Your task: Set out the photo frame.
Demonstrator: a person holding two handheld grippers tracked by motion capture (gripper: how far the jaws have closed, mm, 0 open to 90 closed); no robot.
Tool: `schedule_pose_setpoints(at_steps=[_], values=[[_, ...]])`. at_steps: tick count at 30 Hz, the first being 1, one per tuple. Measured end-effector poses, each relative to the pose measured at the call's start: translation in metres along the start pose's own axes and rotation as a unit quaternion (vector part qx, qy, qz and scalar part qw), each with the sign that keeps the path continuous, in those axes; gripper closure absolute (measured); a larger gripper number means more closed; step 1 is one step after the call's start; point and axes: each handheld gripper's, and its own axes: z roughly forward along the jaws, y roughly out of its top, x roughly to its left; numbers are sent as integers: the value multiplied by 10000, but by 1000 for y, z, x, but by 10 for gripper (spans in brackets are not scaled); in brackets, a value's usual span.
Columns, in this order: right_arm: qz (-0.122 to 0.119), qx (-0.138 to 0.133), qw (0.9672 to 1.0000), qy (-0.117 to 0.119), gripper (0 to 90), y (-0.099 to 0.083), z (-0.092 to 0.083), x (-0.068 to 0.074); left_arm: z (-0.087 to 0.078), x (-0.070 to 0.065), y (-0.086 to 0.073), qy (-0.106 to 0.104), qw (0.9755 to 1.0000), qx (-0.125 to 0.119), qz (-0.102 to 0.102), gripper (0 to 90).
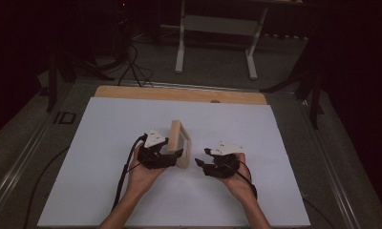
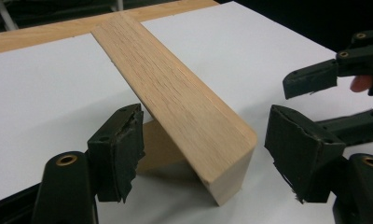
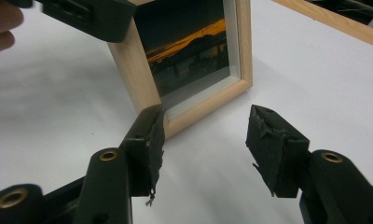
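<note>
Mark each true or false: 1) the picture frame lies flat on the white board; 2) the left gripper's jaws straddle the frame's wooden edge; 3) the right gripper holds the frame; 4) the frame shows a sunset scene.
1) False: the picture frame stands on edge on the white board.
2) True: the left gripper has one jaw on each side of the frame's edge, with gaps visible.
3) False: the right gripper is open, just short of the frame.
4) True: the right gripper view shows an orange horizon.

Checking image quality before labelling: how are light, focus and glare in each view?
High view: dim, dark surroundings, white board evenly lit. Left gripper view: wooden frame sharp, soft shadow beneath. Right gripper view: near jaws slightly soft, no glare on the frame's photo.
</note>
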Motion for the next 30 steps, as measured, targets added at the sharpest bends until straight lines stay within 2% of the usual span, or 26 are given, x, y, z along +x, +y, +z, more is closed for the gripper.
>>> schedule_pose_setpoints(at_steps=[5, 6, 8, 18, 27, 30], values=[[17, -14, 10000, 2, 460, 0, -1, -1, 5, 0, 1, 69, 10000, 39, -45, 297], [20, -32, 10000, 8, 460, 0, -1, -1, 6, 0, 1, 155, 9999, 1, -57, 323], [12, -47, 10000, 16, 460, 0, -1, -1, 7, 0, 1, 180, 9998, -14, -106, 344], [13, -54, 10000, 14, 459, 0, -2, -1, 16, -4, 1, 243, 9995, 84, -158, 356], [72, -128, 9999, -23, 457, 1, -6, -5, 16, -4, 3, 246, 9995, 119, -166, 407], [83, -166, 9998, -42, 455, 1, -8, -6, 15, -5, 3, 219, 9996, 94, -150, 454]])
